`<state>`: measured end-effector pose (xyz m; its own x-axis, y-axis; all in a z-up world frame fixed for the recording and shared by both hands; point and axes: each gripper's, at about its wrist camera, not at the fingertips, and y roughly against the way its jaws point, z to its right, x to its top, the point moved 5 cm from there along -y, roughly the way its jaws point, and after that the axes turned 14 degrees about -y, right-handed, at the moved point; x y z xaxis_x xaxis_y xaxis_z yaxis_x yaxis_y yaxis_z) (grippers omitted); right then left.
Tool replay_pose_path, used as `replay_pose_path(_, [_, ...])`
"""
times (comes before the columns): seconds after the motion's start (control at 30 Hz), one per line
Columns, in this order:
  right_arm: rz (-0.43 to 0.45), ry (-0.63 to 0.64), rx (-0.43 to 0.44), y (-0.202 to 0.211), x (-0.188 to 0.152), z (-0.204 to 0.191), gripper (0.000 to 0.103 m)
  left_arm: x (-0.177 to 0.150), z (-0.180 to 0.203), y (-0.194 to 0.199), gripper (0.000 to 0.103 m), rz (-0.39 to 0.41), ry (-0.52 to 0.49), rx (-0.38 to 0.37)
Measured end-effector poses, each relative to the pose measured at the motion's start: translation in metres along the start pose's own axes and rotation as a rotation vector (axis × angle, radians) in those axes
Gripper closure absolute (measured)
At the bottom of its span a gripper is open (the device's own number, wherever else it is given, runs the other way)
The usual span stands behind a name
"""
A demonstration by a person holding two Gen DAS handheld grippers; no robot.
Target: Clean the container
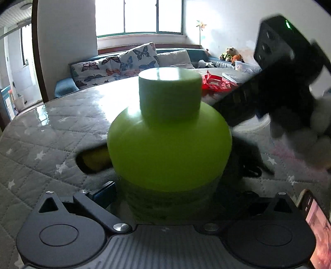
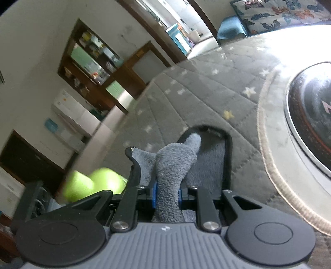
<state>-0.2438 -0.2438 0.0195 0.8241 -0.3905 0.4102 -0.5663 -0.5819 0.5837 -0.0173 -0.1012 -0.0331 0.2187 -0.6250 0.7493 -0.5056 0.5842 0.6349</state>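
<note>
My left gripper [image 1: 165,198] pinches a smooth, round-shouldered lime-green bottle [image 1: 169,140] above the quilted grey star-print tablecloth [image 1: 51,132], while my right gripper [image 2: 166,193] is pressed shut on a fuzzy grey cloth [image 2: 171,165]

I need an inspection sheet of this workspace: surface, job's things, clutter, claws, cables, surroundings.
Surface: table under a grey quilted star-pattern cover, glossy with window glare.
Job's things: green container with its cap on, held upright; grey cloth.
Clutter: red packet; dark round disc on a pale mat; phone at the frame edge.
Claws: left claw shut on the green container; right claw shut on the grey cloth, off the container.
Cables: nothing seen.
Surroundings: sofa with butterfly cushions, bright window, wooden shelves.
</note>
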Motion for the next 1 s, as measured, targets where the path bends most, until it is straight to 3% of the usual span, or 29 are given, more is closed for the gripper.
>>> replay_pose_path(0.3, [0.006,0.014,-0.022,0.01,-0.012,0.0,0.085,-0.003,0.002,-0.003,0.0,0.001,-0.006,0.005])
replay_pose_path(0.47, [0.058,-0.004,0.059,0.03,-0.001,-0.016,0.085,-0.004,0.008,-0.003,0.0,0.002,-0.009,0.007])
replay_pose_path(0.6, [0.074,0.019,0.072,0.032,0.005,-0.027,0.085,-0.005,0.009,-0.002,0.0,0.001,-0.01,0.007])
replay_pose_path(0.83, [0.044,-0.01,0.044,0.019,0.004,-0.015,0.085,-0.007,0.009,-0.001,0.0,0.002,-0.008,0.006])
replay_pose_path(1.0, [0.013,0.003,-0.022,0.008,-0.006,-0.002,0.085,-0.008,0.007,0.0,0.0,0.002,-0.009,0.006])
